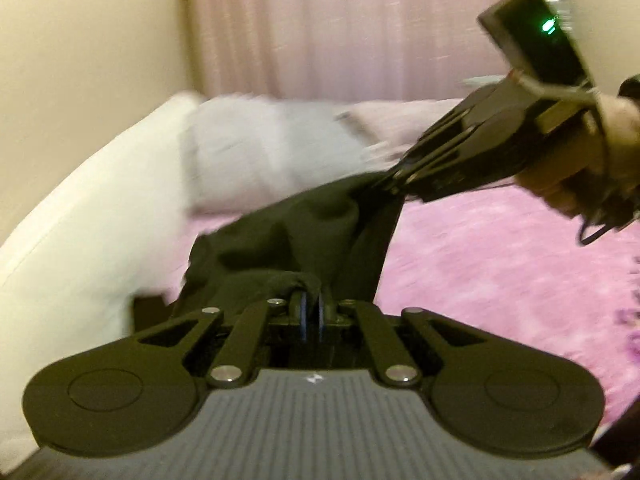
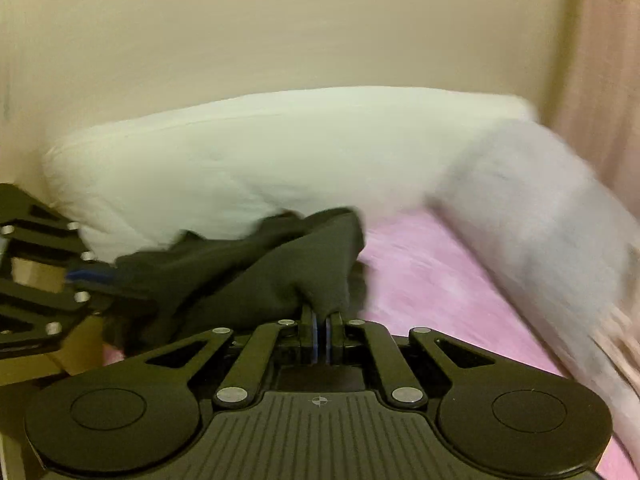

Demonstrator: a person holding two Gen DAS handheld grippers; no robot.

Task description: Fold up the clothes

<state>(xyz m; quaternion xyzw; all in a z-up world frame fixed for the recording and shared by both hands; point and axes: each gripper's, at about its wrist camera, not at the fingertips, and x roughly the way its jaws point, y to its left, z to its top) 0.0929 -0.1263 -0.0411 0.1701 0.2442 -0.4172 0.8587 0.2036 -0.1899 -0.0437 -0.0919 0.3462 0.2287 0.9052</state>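
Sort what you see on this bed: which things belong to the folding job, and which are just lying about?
Part of the job:
- black garment
- left claw, shut on it
- right claw, shut on it

Lying about:
- white pillow
- grey cloth
- pink bedcover
- curtain

L wrist cam: sits just behind left gripper [image 1: 311, 300], looks fwd and down, v. close to black garment [image 1: 304, 236]; white pillow [image 1: 92, 216] to its left. R wrist cam: behind right gripper [image 2: 322, 320], faces pillow [image 2: 240, 160] square-on. Shared: pillow, garment, pink bedcover [image 1: 500, 260].
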